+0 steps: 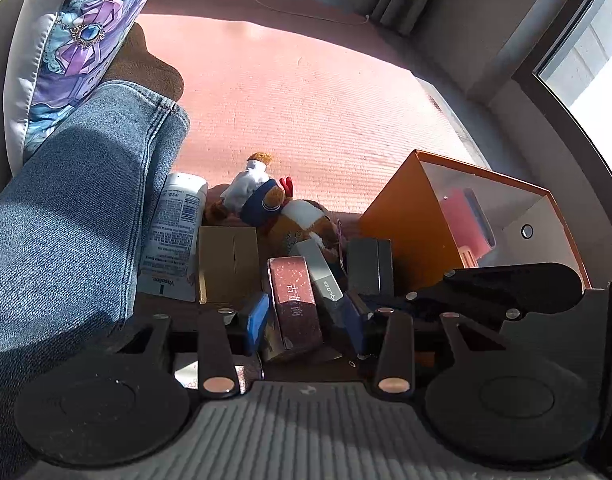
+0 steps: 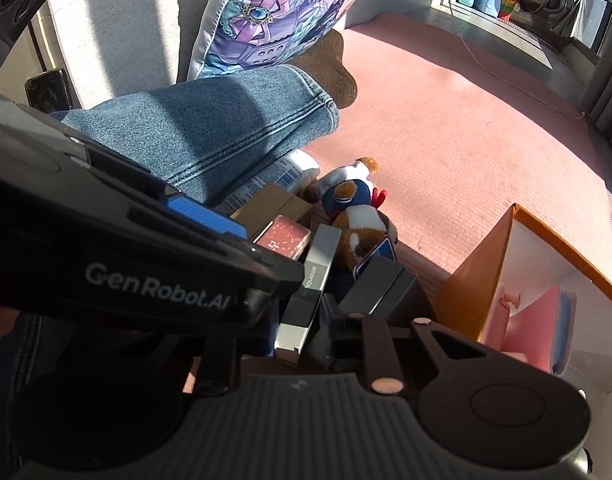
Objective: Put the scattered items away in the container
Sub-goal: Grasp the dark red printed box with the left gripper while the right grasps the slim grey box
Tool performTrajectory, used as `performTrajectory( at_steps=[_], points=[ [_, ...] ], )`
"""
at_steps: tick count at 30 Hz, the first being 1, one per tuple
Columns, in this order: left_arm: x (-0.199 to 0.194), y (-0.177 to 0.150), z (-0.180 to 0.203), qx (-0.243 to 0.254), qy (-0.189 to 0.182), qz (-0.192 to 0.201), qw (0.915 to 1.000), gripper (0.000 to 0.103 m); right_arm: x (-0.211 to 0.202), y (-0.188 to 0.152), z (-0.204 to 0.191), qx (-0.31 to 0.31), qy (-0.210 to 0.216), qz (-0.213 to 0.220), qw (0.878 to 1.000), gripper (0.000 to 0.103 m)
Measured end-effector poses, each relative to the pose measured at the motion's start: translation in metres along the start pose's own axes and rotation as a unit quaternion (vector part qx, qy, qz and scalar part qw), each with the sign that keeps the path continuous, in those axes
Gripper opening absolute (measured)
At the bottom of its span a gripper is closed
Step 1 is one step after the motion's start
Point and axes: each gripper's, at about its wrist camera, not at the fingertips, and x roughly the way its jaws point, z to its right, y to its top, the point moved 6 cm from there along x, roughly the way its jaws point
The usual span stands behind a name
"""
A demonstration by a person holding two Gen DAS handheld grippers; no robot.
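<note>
Scattered items [image 1: 290,264] lay bunched on the pink rug [image 1: 325,100] at lower centre, just left of the orange container [image 1: 405,216]. You angled your left claw [image 1: 306,320] steeply down with its jaws open astride the glittery pink box [image 1: 294,300]. Your right claw [image 2: 317,332] pointed down at the silver box [image 2: 309,280] with its jaws narrow, and I could not tell whether it gripped. Your left claw's body blocked the right view's lower left. A plush toy [image 1: 282,208], a lotion tube [image 1: 174,232] and your denim leg [image 1: 66,220] crowded the pile.
</note>
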Motion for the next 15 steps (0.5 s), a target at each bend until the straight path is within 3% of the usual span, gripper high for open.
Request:
performTrajectory(
  at_steps=[3, 6, 15],
  points=[
    [0.007, -0.003, -0.003, 0.003, 0.022, -0.006, 0.9997, 0.042, 0.005, 0.000, 0.001, 0.010, 0.005, 0.001, 1.000, 0.024],
    [0.006, -0.003, -0.006, -0.007, 0.016, -0.005, 0.9998, 0.034, 0.007, 0.000, 0.001, 0.015, 0.011, 0.003, 1.000, 0.025],
    [0.004, -0.003, -0.009, -0.011, 0.010, -0.002, 0.9999, 0.030, 0.013, 0.001, 0.002, 0.020, -0.008, 0.003, 1.000, 0.023]
  ],
)
